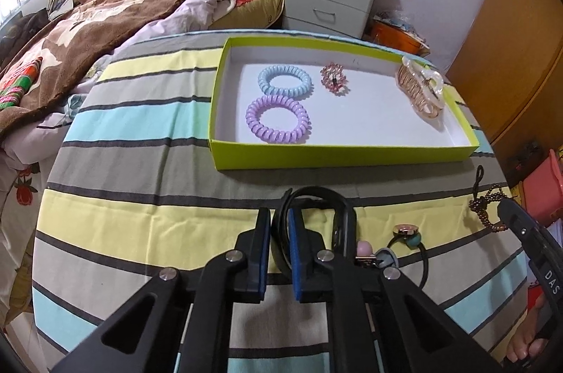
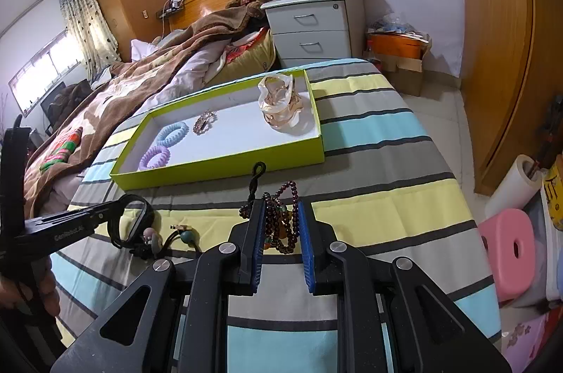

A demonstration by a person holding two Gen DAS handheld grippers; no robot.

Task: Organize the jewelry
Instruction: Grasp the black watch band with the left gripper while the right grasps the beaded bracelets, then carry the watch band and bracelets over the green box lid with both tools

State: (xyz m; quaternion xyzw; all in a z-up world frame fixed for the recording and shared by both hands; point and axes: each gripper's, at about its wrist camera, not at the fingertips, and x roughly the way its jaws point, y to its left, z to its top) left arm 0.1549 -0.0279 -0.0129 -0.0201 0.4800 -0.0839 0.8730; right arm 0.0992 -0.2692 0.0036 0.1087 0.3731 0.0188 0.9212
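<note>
**Both grippers closing on jewelry in front of the green tray**

We are looking along two hand-held grippers over a round table covered in a striped cloth point(image 1: 147, 169).

In the left wrist view, we are seeing the left gripper point(image 1: 279, 225) at about 6 o'clock, its blue-padded jaws drawn almost together and pinching one side of a black band point(image 1: 337, 214) that is looping up and round to the right of the jaws. The band is lying on the cloth just in front of the tray. Just to its right, at about 4 o'clock, a hair tie with round charms point(image 1: 404, 232) is resting on the cloth.

In the right wrist view, we are seeing the right gripper point(image 2: 281, 225) at about 6 o'clock, its jaws standing partly closed around a dark beaded bracelet point(image 2: 283, 225). The beads are bunching between the pads, and the bracelet's black cord is trailing toward 12 o'clock, to the tray's near wall. Whether the pads are pressing on the beads we cannot tell.

A shallow green tray point(image 1: 316, 158) is sitting beyond both grippers. Inside it we are finding a blue coil hair tie point(image 1: 285, 81) and a purple coil hair tie point(image 1: 278, 119) touching at the left, a pink rhinestone brooch point(image 1: 333, 79) near the middle, and a clear claw clip point(image 1: 420, 88) at the right end.
</note>
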